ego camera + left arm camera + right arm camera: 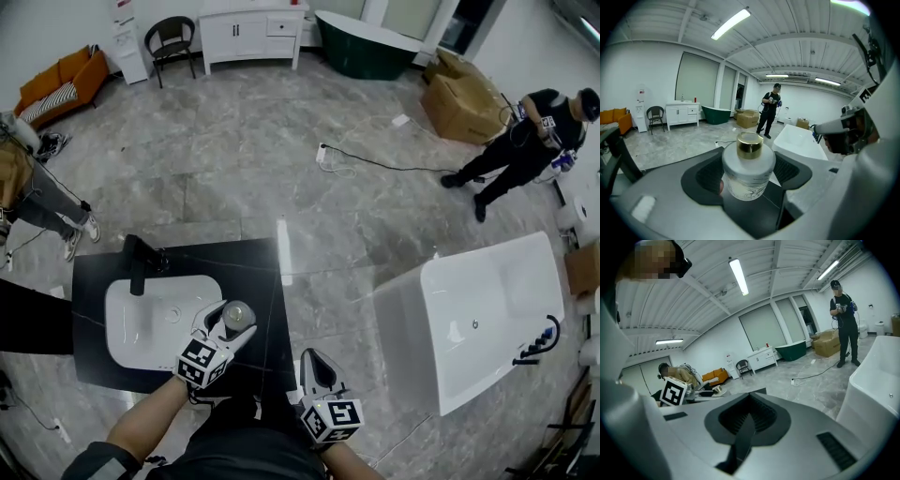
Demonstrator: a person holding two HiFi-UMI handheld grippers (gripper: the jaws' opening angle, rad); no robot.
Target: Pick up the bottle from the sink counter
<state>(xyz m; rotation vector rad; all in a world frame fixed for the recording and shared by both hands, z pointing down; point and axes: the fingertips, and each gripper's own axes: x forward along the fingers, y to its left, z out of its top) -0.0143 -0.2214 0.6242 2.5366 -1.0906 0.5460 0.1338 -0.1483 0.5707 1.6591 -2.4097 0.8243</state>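
A frosted white bottle (237, 315) with a gold cap stands between the jaws of my left gripper (233, 325), over the black sink counter (98, 281) just right of the white basin (150, 323). The left gripper view has the bottle (749, 174) squeezed between both dark pads, so the left gripper (748, 169) is shut on it. Whether the bottle's base still touches the counter is unclear. My right gripper (316, 363) hangs off the counter's right front corner, apart from the bottle. In its own view the right gripper (749, 422) is shut, with nothing held.
A black faucet (139, 264) rises at the basin's back edge. A white freestanding bathtub (487, 309) stands on the floor to the right. A person in black (525, 141) stands far right beside cardboard boxes (459, 94). A cable (375, 159) crosses the marble floor.
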